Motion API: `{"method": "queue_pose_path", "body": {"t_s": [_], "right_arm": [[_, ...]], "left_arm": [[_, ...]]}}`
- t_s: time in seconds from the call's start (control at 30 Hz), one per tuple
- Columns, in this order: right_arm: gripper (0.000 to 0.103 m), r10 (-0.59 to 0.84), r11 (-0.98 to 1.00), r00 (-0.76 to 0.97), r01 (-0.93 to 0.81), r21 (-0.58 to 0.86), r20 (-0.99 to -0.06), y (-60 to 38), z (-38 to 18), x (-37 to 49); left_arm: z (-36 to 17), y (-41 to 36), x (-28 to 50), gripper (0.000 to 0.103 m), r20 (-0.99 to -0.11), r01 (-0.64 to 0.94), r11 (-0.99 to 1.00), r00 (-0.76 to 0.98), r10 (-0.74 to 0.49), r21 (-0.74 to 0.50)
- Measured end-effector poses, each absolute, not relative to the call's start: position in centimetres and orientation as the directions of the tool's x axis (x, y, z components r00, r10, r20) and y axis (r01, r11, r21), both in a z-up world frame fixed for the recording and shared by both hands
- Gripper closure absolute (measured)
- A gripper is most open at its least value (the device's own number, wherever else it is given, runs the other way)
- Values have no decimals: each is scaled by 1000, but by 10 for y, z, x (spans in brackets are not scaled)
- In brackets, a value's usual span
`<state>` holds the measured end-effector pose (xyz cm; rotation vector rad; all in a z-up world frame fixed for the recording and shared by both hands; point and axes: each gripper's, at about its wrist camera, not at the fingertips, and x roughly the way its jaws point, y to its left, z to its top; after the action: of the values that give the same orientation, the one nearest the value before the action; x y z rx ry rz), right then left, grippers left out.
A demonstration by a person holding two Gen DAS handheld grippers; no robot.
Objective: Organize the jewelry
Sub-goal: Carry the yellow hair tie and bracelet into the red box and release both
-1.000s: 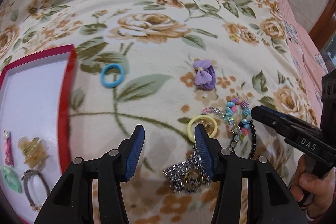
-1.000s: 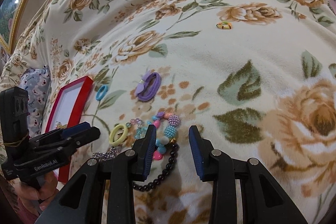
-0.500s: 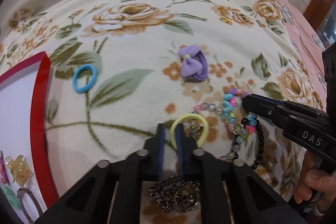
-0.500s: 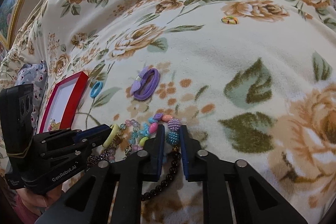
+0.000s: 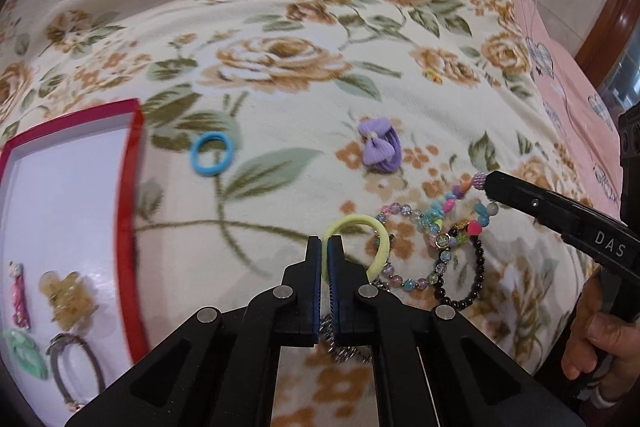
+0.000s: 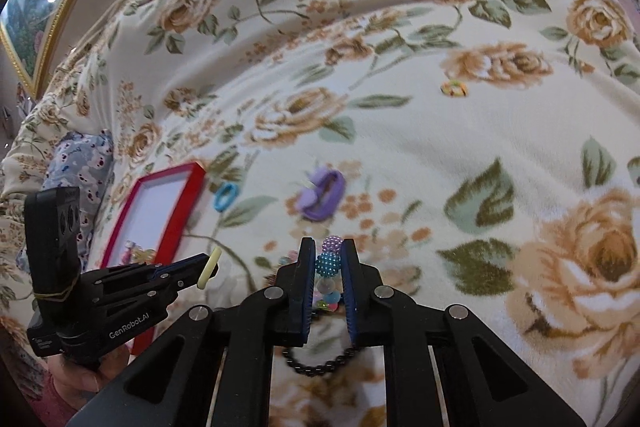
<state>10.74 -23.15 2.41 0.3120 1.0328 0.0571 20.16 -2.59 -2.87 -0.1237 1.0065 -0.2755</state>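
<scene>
Jewelry lies scattered on a floral blanket [image 5: 280, 75] in the left wrist view. The left hand-held gripper [image 5: 324, 259] has its blue pads pressed together on the rim of a yellow hair ring [image 5: 360, 227], having just been closing on it; the rest of the ring sticks out ahead and to the right of the tips. A silver chain piece [image 5: 344, 351] shows below, between the gripper's arms. Right of the ring lies a tangle of a colourful bead bracelet [image 5: 440, 223] and a black bead bracelet [image 5: 476, 279]. The right hand-held gripper [image 5: 486, 183] reaches in from the right edge and pinches the colourful strand at a purple bead, with a person's hand [image 5: 592, 335] on its handle. Farther off sit a purple bow hair tie [image 5: 378, 145] and a blue hair ring [image 5: 211, 159]. At the left, a red-rimmed tray [image 5: 128, 187] holds hair clips and a grey hair band.

Seen from the right wrist, the right hand-held gripper [image 6: 327, 255] stands narrow, clamped on a purple and a blue bead of the colourful bead bracelet [image 6: 330, 259], its jaws having just been closing. The black bead bracelet [image 6: 316, 367] hangs in a loop beneath. At lower left, the left hand-held gripper [image 6: 206, 267] holds the yellow hair ring [image 6: 210, 267] edge-on. Beyond it lie the red-rimmed tray [image 6: 192, 195], the blue hair ring [image 6: 226, 197] and the purple bow hair tie [image 6: 324, 195]; a small multicoloured ring [image 6: 454, 89] rests well apart on the blanket.
</scene>
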Motion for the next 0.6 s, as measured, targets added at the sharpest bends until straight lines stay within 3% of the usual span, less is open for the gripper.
{"method": "queue_pose_path", "body": {"t_s": [0.6], "right_arm": [[91, 317, 938, 517, -50, 342, -795, -158, 42, 115]], "left_arm": [[9, 62, 127, 101, -774, 1, 966, 597, -208, -259]]}}
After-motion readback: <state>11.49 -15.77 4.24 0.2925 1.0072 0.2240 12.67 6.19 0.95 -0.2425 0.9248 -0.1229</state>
